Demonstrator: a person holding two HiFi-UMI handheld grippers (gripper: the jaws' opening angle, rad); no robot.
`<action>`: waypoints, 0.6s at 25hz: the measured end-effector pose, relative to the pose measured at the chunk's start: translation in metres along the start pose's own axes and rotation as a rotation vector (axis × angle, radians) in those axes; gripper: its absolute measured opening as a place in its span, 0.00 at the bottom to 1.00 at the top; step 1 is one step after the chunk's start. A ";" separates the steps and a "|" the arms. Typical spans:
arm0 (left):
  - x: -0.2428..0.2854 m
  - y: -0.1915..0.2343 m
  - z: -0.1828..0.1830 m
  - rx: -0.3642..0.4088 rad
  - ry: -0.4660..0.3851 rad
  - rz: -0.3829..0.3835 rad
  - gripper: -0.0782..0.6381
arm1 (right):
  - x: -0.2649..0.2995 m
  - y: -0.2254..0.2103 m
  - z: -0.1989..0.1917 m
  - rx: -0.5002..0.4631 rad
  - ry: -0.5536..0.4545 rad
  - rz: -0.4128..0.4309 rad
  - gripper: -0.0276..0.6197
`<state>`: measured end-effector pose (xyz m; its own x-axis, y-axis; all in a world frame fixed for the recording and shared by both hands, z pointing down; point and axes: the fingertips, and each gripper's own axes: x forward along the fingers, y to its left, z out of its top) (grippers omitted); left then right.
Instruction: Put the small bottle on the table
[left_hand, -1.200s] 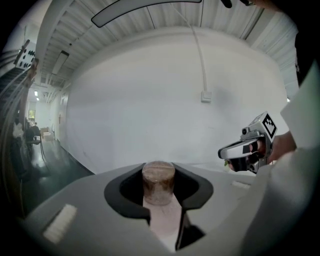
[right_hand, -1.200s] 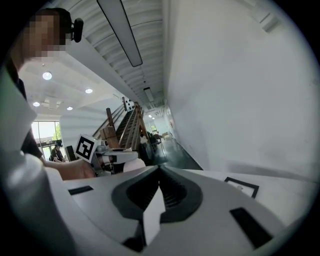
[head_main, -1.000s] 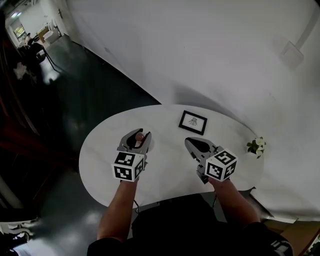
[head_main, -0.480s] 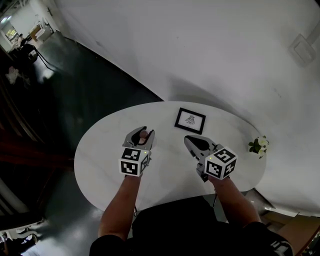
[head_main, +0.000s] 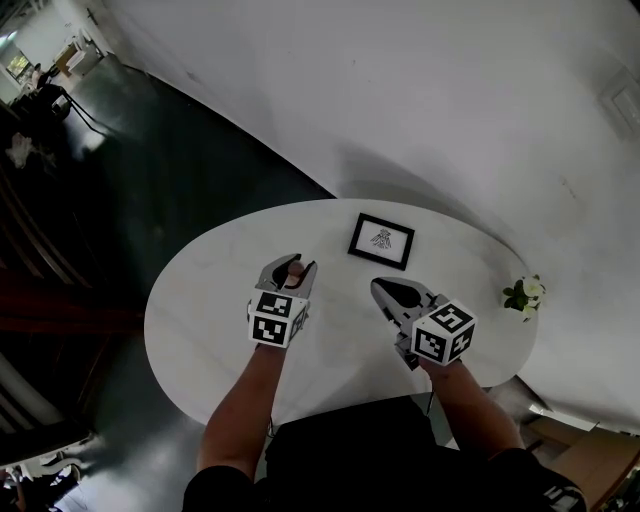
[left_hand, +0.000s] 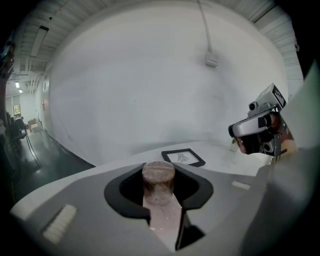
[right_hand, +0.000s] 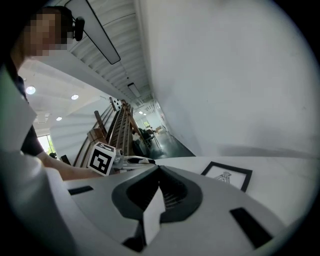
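Gripping small bottle (left_hand: 159, 181) between left tongs (head_main: 296, 266); right tongs (head_main: 380, 288) closed, empty.

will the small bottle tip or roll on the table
Probably light: the small bottle is tiny between the left gripper jaws. Round cap suggests it would roll if laid sideways; upright on the flat table it likely stands.

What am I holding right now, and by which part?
The left hand-held gripper holds the bottle by its sides, in the cutout of its jaws. The right hand-held gripper holds nothing.
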<state>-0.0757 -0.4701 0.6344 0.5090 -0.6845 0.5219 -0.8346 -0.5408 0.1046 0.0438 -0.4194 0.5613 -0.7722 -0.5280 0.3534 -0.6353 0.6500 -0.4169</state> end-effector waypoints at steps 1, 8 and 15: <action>0.003 0.000 -0.003 0.002 0.006 -0.002 0.29 | 0.000 -0.002 -0.003 0.005 0.004 -0.002 0.06; 0.013 -0.003 -0.022 0.044 0.048 -0.014 0.29 | -0.009 -0.006 -0.011 0.014 0.013 -0.018 0.06; 0.015 -0.012 -0.034 0.056 0.071 -0.030 0.29 | -0.018 -0.010 -0.016 0.022 0.013 -0.030 0.06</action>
<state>-0.0650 -0.4575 0.6700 0.5157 -0.6320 0.5785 -0.8051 -0.5884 0.0749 0.0649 -0.4077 0.5725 -0.7529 -0.5395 0.3769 -0.6581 0.6221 -0.4241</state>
